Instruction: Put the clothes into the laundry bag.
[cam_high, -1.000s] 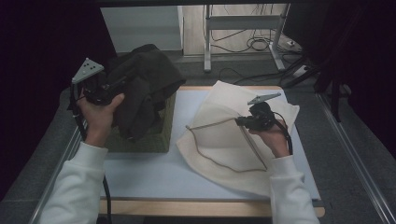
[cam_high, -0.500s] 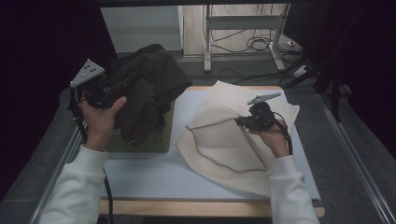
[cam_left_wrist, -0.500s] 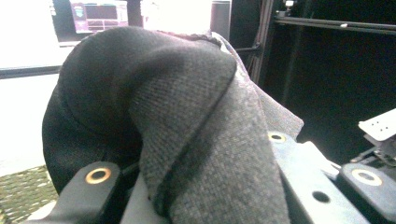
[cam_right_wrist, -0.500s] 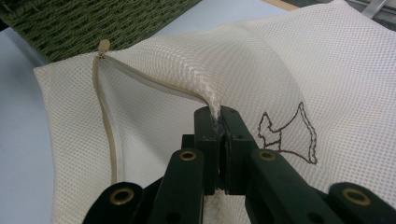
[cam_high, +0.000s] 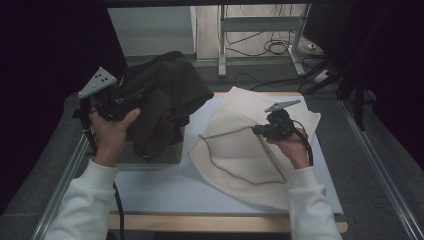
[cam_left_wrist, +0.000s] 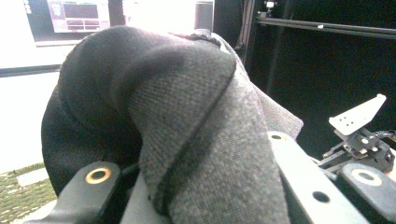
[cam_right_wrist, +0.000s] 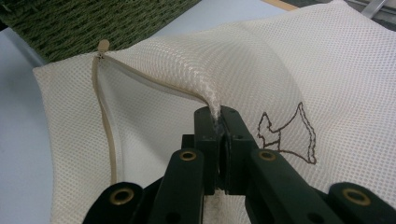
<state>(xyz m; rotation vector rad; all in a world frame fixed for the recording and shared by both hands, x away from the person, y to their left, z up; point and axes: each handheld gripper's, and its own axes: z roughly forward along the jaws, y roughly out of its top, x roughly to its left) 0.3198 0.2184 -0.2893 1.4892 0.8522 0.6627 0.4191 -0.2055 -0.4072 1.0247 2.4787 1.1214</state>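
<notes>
- The left hand-held gripper (cam_high: 131, 98) is clamped on a dark garment (cam_high: 162, 102), lifted above the worktop's far left corner; the cloth droops in thick folds over a green woven mat (cam_high: 152, 156) lying beneath it.
- In the left gripper view the dark garment (cam_left_wrist: 187, 140) bulges between and over the jaws, a heavy knit-looking weave bunched into a wad.
- The right hand-held gripper (cam_high: 256, 130) is clenched on the upper layer of a cream mesh laundry bag (cam_high: 240, 155) spread over the right half of the worktop (cam_high: 165, 192).
- The right gripper view shows the jaws pinching a ridge of the mesh laundry bag (cam_right_wrist: 261, 60) just beside its zip (cam_right_wrist: 109, 126), lifting that layer so the mouth gapes toward the garment.
- Handling, as I judge it: the garment is soft, limp and fairly bulky, with no stiffness, so it will sag and trail wherever it is not held. A grip on a thick gathered fold, as now, seems safest; a single thin edge could slip out.
- The bag looks very light and floppy. Its mesh gives good purchase, yet the whole bag may drag across the smooth worktop when cloth is pushed in, so the hold near the zip edge should stay firm and raised.
- The loose hanging parts of the garment are likely to catch on the bag's rim rather than enter.
</notes>
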